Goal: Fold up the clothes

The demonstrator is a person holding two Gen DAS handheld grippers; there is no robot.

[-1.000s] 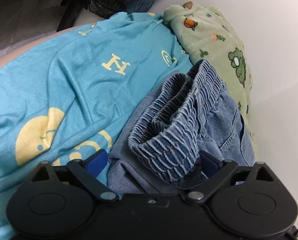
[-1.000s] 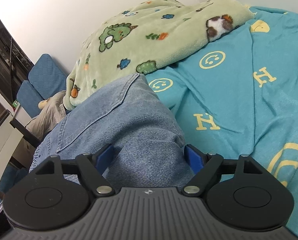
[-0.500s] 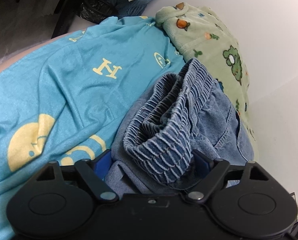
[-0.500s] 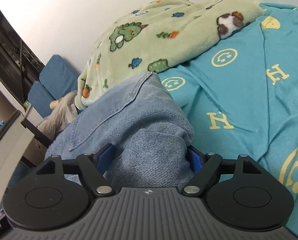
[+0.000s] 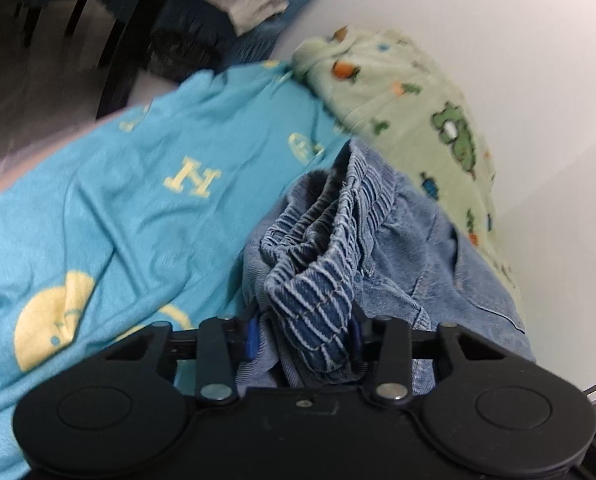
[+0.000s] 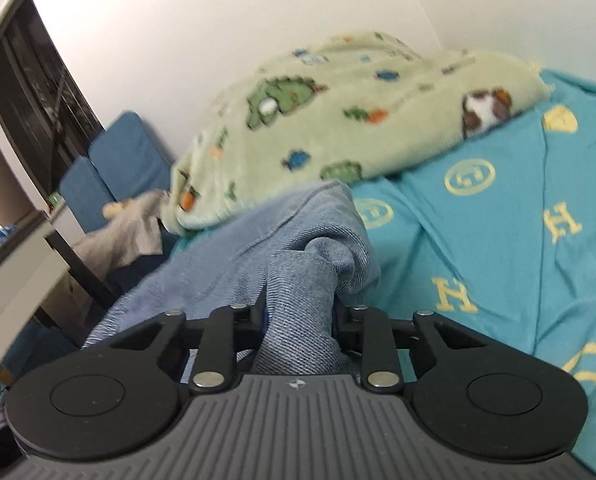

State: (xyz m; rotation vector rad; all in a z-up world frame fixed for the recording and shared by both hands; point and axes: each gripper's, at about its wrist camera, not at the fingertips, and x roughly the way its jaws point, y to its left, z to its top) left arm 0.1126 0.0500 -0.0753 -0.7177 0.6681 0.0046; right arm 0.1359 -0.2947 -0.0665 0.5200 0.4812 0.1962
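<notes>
1. Left fingers (image 5: 302, 330): drawn in narrow on the gathered elastic waistband (image 5: 329, 240) of the denim shorts (image 5: 429, 252). The ribbed band bunches up right between the blue pads and rises straight ahead of them. The rest of the denim spreads ahead and to the right of these fingers.

2. To the left of the left fingers lies the turquoise sheet (image 5: 138, 208) with yellow letters and faces. Ahead and to the right, past the denim, sits the green fleece blanket (image 5: 417, 120) against the wall.

3. Right fingers (image 6: 299, 322): also pinched in close, holding a plain fold of the same denim shorts (image 6: 298, 248). The cloth humps up just ahead of them and falls away to their left, toward what looks like a frayed hem edge (image 6: 110, 320).

4. In the right wrist view the green fleece blanket (image 6: 337, 112) lies beyond the denim, and the turquoise sheet (image 6: 497, 240) runs to the right of the fingers.

5. The relation that matters: both pairs of fingers grip one garment at different spots, waistband in the left, plain denim in the right. I judge that its long axis runs between the two grips. Neither hand is nearer; both already have it.

6. My judgement: the coming move would be to lift the shorts and pull the two grips apart along that axis, so they hang flat before being laid down and folded. The bunched waistband may slip from the left pads.
</notes>
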